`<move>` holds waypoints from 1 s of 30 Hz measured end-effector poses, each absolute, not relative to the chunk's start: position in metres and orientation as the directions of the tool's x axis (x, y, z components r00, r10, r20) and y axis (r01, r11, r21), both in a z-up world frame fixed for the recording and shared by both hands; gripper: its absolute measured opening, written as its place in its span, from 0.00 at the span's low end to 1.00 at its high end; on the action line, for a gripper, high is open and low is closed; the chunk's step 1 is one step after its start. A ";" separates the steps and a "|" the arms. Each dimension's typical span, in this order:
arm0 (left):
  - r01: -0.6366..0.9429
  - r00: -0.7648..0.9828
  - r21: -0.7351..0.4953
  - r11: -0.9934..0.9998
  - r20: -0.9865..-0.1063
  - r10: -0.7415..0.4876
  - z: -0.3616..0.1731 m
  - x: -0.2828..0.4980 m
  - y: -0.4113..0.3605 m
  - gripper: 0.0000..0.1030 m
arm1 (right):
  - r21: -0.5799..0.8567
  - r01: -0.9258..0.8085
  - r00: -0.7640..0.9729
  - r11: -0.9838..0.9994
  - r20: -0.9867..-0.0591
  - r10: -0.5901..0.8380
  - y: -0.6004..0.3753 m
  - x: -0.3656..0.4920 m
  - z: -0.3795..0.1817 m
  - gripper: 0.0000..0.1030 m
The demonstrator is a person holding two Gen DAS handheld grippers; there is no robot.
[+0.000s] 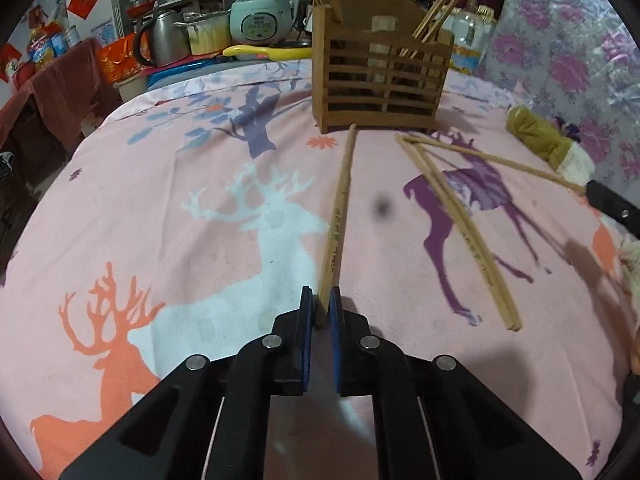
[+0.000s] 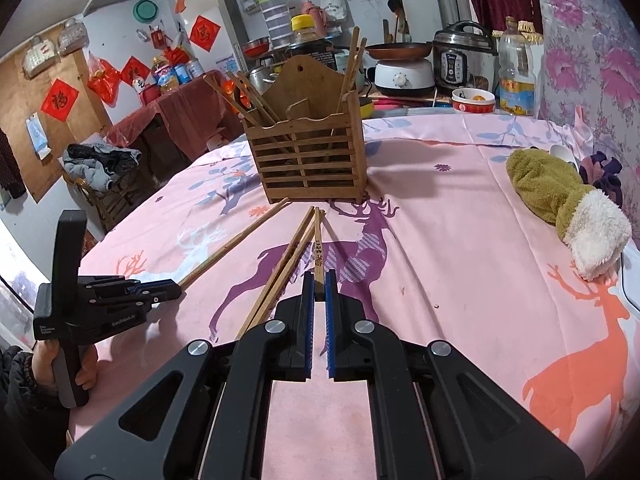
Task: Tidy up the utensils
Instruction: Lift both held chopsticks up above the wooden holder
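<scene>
A wooden slatted utensil holder [image 1: 380,80] [image 2: 312,152] stands upright on the pink deer-print cloth with several chopsticks in it. My left gripper [image 1: 320,304] [image 2: 176,290] is shut on the near end of one chopstick [image 1: 340,208] [image 2: 236,244], whose far tip lies at the holder's base. My right gripper [image 2: 319,288] [image 1: 612,200] is shut on the end of another chopstick [image 2: 318,248] [image 1: 500,162] that also points toward the holder. Two loose chopsticks [image 2: 280,276] [image 1: 460,220] lie side by side on the cloth between the two held ones.
A green and white plush mitt [image 2: 560,200] [image 1: 548,144] lies at the right of the table. Rice cookers [image 1: 260,20], a kettle [image 1: 164,36], an oil bottle [image 2: 516,76] and a bowl [image 2: 474,100] crowd the far edge. A person's hand [image 2: 86,376] holds the left gripper's handle.
</scene>
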State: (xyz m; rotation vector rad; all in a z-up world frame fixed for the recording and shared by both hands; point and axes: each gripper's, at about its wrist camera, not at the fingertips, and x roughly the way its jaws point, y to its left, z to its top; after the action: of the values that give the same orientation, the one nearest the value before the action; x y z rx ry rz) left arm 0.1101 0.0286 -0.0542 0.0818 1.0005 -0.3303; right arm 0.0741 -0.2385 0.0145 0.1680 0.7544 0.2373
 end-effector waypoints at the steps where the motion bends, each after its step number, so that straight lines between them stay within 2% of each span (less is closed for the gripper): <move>1: 0.309 0.517 -0.079 0.948 -0.823 -0.237 -0.049 0.106 0.029 0.07 | 0.236 -0.152 0.705 0.960 -0.655 0.272 -0.239 0.074 0.015 0.06; 6: 0.317 0.594 -0.091 0.944 -0.757 -0.273 -0.016 0.094 0.024 0.06 | 0.247 -0.153 0.723 0.957 -0.631 0.279 -0.241 0.071 0.022 0.06; 18: 0.362 0.689 -0.064 0.930 -0.653 -0.313 0.086 0.096 0.000 0.06 | 0.246 -0.199 0.801 0.949 -0.516 0.302 -0.241 0.062 0.085 0.06; 30: 0.417 0.683 -0.061 0.907 -0.637 -0.357 0.122 0.115 -0.032 0.06 | 0.226 -0.211 0.823 0.951 -0.483 0.298 -0.241 0.078 0.116 0.06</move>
State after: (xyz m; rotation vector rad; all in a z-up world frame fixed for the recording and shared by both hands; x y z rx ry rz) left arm 0.1152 -0.0315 0.1217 0.0913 0.6948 -0.4344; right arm 0.0775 -0.2414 0.1157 0.1660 0.5396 0.2723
